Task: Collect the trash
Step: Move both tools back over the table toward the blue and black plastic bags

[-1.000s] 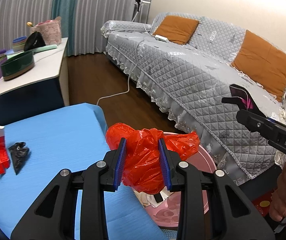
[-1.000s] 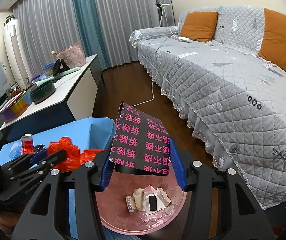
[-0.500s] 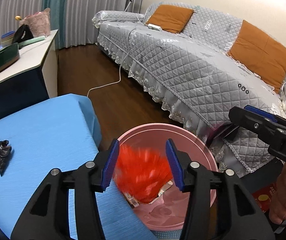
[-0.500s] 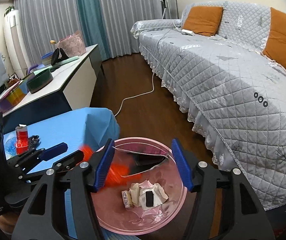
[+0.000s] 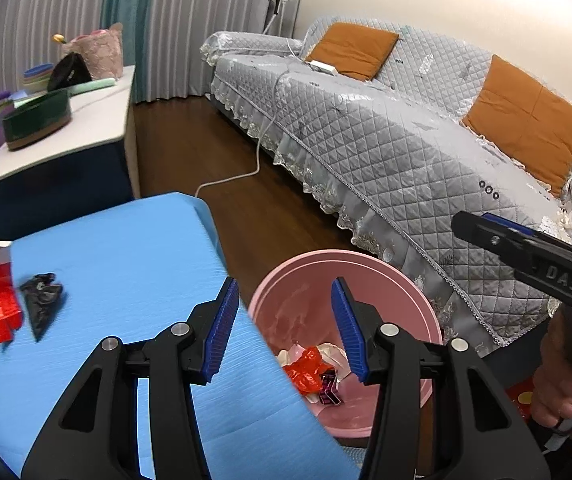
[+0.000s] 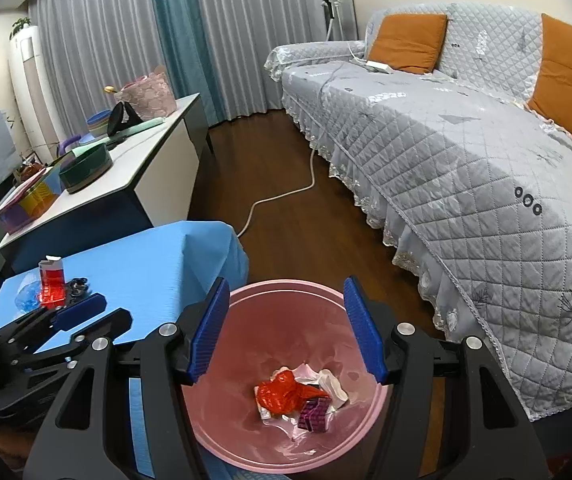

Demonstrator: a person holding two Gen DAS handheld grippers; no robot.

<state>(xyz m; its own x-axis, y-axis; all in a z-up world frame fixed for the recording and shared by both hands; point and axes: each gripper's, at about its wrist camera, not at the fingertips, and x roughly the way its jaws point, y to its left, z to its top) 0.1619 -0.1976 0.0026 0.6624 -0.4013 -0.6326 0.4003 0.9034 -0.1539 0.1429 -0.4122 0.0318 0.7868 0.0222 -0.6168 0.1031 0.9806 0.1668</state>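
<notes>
This is a home living room: ahead and to the right of the grippers runs a long sofa under a grey quilted cover with lace trim (image 6: 466, 152), with orange square cushions (image 6: 406, 42) against its back. Beyond it, floor-length grey and teal pleated curtains (image 6: 205, 40) hang over dark wooden floorboards (image 6: 277, 184). To the left stands a white-topped low cabinet (image 6: 137, 160) crowded with household bits, and what seems a tall white standing air conditioner (image 6: 29, 88) fills the far left corner.
</notes>
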